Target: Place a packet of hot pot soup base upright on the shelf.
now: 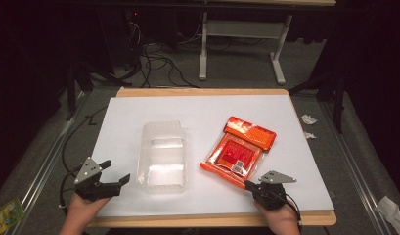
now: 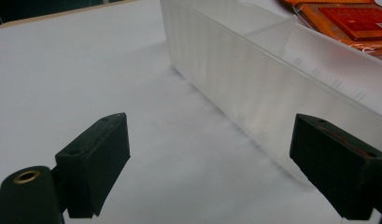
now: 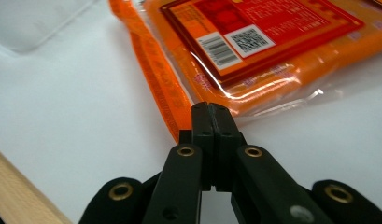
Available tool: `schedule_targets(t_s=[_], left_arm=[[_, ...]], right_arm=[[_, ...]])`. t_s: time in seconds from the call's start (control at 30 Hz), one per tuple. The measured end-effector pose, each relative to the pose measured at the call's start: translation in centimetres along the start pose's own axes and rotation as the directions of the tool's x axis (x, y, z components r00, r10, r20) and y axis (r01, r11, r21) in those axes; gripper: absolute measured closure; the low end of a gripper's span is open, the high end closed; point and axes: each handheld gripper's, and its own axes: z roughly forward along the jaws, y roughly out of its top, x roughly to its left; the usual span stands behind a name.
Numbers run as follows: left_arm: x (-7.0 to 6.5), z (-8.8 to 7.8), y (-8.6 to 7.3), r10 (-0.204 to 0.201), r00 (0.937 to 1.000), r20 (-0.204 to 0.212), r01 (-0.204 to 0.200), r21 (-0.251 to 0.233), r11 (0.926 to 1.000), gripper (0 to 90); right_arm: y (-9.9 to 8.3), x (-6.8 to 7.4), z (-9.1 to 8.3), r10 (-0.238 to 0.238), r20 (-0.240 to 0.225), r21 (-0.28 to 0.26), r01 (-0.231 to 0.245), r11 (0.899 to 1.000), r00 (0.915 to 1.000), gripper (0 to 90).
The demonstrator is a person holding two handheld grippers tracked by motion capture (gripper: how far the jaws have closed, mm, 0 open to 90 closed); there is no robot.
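The right gripper, jaws pinched together on nothing, noses at the glossy orange-red foil packet's near corner; I'd spread them before gripping that edge. The left gripper gapes wide beside the clear plastic tray. White table sheet, dark cabled floor beyond.

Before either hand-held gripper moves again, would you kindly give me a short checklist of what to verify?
1. Left hand-held gripper open: ok.
2. Left gripper beside the clear plastic container, not touching: ok.
3. Container upright, open and empty: ok.
4. Right hand-held gripper shut at the corner of the orange packet: ok.
5. Right gripper actually pinching the packet: cannot tell.
6. Packet lying flat on the white table sheet: ok.
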Motion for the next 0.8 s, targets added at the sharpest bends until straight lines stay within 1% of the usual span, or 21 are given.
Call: schedule_targets(t_s=[0.03, 0.07, 0.1, 0.17, 0.2, 0.23, 0.27, 0.3, 0.33, 0.37, 0.43, 0.47, 0.5, 0.53, 0.6, 0.63, 0.67, 0.7, 0.73, 0.77, 0.8], left_arm=[[0.0, 0.0, 0.0, 0.000, 1.0000, 0.000, 0.000, 0.000, 1.0000, 12.7], [0.0, 0.0, 0.0, 0.000, 1.0000, -0.001, 0.000, -0.001, 1.0000, 12.7], [0.0, 0.0, 0.0, 0.000, 1.0000, -0.003, 0.000, -0.002, 1.0000, 12.7], [0.0, 0.0, 0.0, 0.001, 1.0000, -0.004, -0.001, 0.000, 1.0000, 12.7], [0.0, 0.0, 0.0, 0.000, 1.0000, -0.005, 0.000, -0.001, 1.0000, 12.7], [0.1, -0.1, 0.0, 0.001, 1.0000, -0.006, -0.001, -0.001, 1.0000, 12.7], [0.0, -0.1, 0.0, -0.001, 1.0000, -0.007, 0.001, -0.003, 1.0000, 12.7], [0.0, -0.1, -0.1, -0.007, 0.9999, -0.009, 0.007, -0.008, 0.9999, 12.7], [0.0, -0.1, -0.1, -0.007, 0.9999, -0.009, 0.007, -0.008, 0.9999, 12.7], [0.0, -0.2, -0.1, -0.007, 0.9999, -0.010, 0.007, -0.011, 0.9999, 12.7], [-0.1, -0.2, -0.1, -0.006, 0.9999, -0.010, 0.006, -0.014, 0.9999, 12.8], [-0.1, -0.2, -0.1, -0.006, 0.9999, -0.010, 0.006, -0.014, 0.9999, 12.7], [-0.1, -0.2, 0.0, -0.003, 0.9999, -0.012, 0.003, -0.015, 0.9999, 12.7], [-0.2, -0.2, -0.1, -0.004, 0.9999, -0.013, 0.004, -0.015, 0.9999, 12.8], [-0.2, -0.1, -0.1, -0.006, 0.9999, -0.009, 0.006, -0.015, 0.9999, 12.8], [-0.2, -0.1, -0.1, -0.006, 1.0000, -0.006, 0.006, -0.016, 0.9999, 12.8], [-0.2, -0.1, -0.1, -0.006, 1.0000, -0.006, 0.006, -0.016, 0.9999, 12.7], [-0.3, -0.1, -0.1, -0.006, 1.0000, -0.005, 0.006, -0.019, 0.9998, 12.7], [-0.3, -0.1, -0.1, -0.006, 1.0000, -0.005, 0.006, -0.019, 0.9998, 12.8], [-0.3, -0.1, 0.0, -0.004, 1.0000, -0.004, 0.003, -0.020, 0.9998, 12.7], [-0.3, -0.1, 0.0, -0.004, 1.0000, -0.004, 0.003, -0.020, 0.9998, 12.8]], right_arm=[[0.0, 0.0, 0.0, 0.000, 0.000, 0.000, 0.000, 1.000, 1.0000, 90.0], [0.2, 0.6, 0.3, -0.022, -0.006, -0.001, 0.022, 1.000, 0.9997, 90.0], [0.2, 0.8, 0.4, -0.026, -0.008, -0.002, 0.026, 1.000, 0.9996, 90.0], [0.3, 0.8, 0.4, -0.033, -0.007, 0.000, 0.033, 0.999, 0.9994, 90.0], [0.3, 0.8, 0.3, -0.020, -0.010, -0.008, 0.020, 1.000, 0.9998, 88.7], [0.3, 0.6, 0.2, -0.012, -0.021, -0.013, 0.012, 1.000, 0.9997, 86.0], [0.4, 0.5, 0.0, -0.004, -0.030, -0.023, 0.003, 1.000, 0.9995, 85.3], [0.5, 0.1, -0.8, 0.013, -0.027, -0.065, -0.014, 0.998, 0.9995, 78.9], [0.5, 0.1, -0.8, 0.013, -0.027, -0.065, -0.014, 0.998, 0.9995, 78.9], [0.6, -0.6, -1.4, 0.044, -0.035, -0.100, -0.047, 0.994, 0.9984, 70.5], [0.6, -1.6, -1.8, 0.086, -0.021, -0.131, -0.088, 0.987, 0.9961, 62.5], [0.6, -1.6, -1.8, 0.086, -0.021, -0.131, -0.088, 0.987, 0.9961, 62.5], [0.6, -2.2, -1.8, 0.111, -0.014, -0.145, -0.112, 0.983, 0.9937, 58.9], [0.7, -3.6, -1.8, 0.149, 0.003, -0.168, -0.146, 0.975, 0.9888, 53.6], [0.9, -5.0, -1.6, 0.188, 0.023, -0.185, -0.180, 0.966, 0.9819, 50.3], [1.0, -5.7, -1.5, 0.197, 0.042, -0.195, -0.185, 0.963, 0.9795, 48.7], [1.0, -5.7, -1.5, 0.197, 0.042, -0.195, -0.185, 0.963, 0.9795, 48.7], [1.2, -7.0, -1.1, 0.230, 0.063, -0.207, -0.213, 0.955, 0.9711, 45.2], [1.2, -7.0, -1.1, 0.230, 0.063, -0.207, -0.213, 0.955, 0.9711, 45.2], [1.3, -8.2, -0.8, 0.265, 0.076, -0.217, -0.244, 0.945, 0.9612, 41.9], [1.3, -8.2, -0.8, 0.265, 0.076, -0.217, -0.244, 0.945, 0.9612, 41.9]])
